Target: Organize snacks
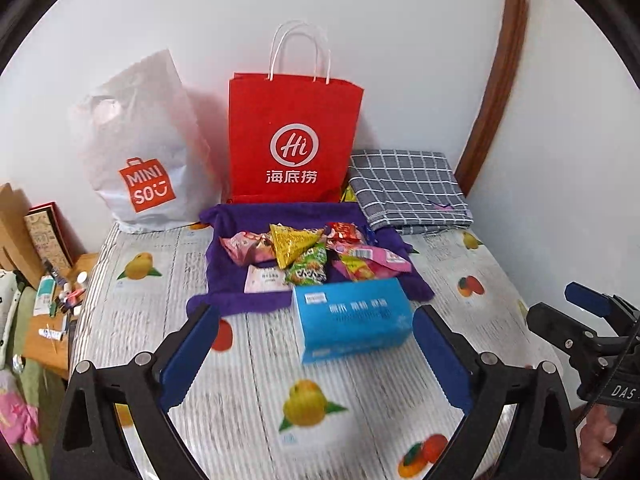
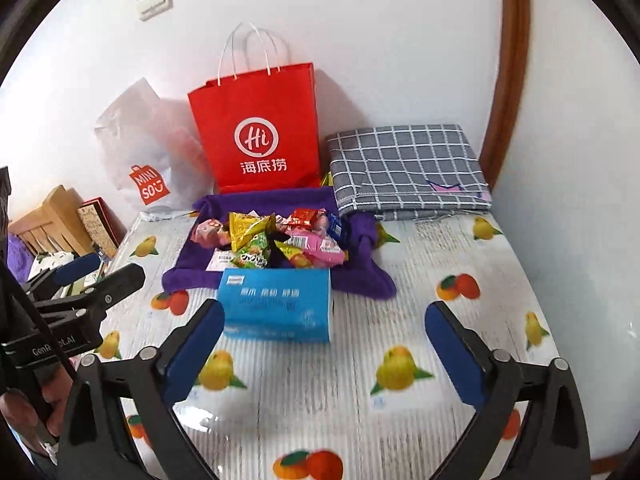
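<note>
A pile of small snack packets (image 1: 308, 254) (image 2: 280, 240) lies on a purple cloth (image 1: 236, 300) (image 2: 360, 276) in the middle of the table. A blue box (image 1: 352, 318) (image 2: 276, 306) stands just in front of the pile. A red paper bag (image 1: 294, 140) (image 2: 260, 132) stands upright behind the cloth. My left gripper (image 1: 316, 360) is open and empty, just short of the blue box. My right gripper (image 2: 324, 354) is open and empty, in front of the box and a little to its right.
A white Miniso plastic bag (image 1: 140, 152) (image 2: 148, 148) leans on the wall at the left. A folded grey checked cloth (image 1: 408, 190) (image 2: 408, 168) lies at the back right. The fruit-print tablecloth (image 1: 256, 380) covers the table. Clutter sits off the left edge (image 1: 52, 292).
</note>
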The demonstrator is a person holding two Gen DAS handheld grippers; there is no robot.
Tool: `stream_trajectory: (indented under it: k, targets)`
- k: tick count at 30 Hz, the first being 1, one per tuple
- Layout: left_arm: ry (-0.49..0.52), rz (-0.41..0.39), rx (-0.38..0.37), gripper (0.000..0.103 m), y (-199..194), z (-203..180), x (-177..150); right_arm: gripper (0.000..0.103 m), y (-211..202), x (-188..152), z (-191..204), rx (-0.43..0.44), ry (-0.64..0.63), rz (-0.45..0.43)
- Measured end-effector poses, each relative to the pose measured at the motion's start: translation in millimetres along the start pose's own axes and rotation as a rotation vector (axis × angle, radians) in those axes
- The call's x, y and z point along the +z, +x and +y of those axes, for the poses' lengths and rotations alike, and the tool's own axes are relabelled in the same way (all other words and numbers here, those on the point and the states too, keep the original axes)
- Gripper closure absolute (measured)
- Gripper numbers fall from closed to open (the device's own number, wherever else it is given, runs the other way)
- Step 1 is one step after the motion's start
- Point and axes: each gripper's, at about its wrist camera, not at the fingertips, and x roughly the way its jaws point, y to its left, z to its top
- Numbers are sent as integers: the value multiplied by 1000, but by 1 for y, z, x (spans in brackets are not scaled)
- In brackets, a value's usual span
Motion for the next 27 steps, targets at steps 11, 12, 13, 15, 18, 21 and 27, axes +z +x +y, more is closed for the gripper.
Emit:
stream_trajectory:
  k: [11,12,13,15,18,21,27]
  targets:
    - [3,-71,25,1,-61,-23,-40,0,-69,-54,-8,-18,24,-66]
    - [1,-77,27,1,-66,-24,-44,0,-75,-58,-9,-20,24,-74]
    - [-3,-81,22,1,-70,-25,-47,0,-80,-62,-9,-20,25,-80]
    - [-10,-84,13,1,-77,-27,-53,0,-91,-69,-10,-7,26,-89]
    - [-5,-91,22,1,-87,-33,-61,0,-107,-81,-12,-2,24,-106]
    - [7,-98,23,1,-94,-39,-66,0,-117,-88,-11,-6,19,-116]
    - [20,-108,18,1,-104,-45,-70,0,-129,-97,-11,-7,22,-138]
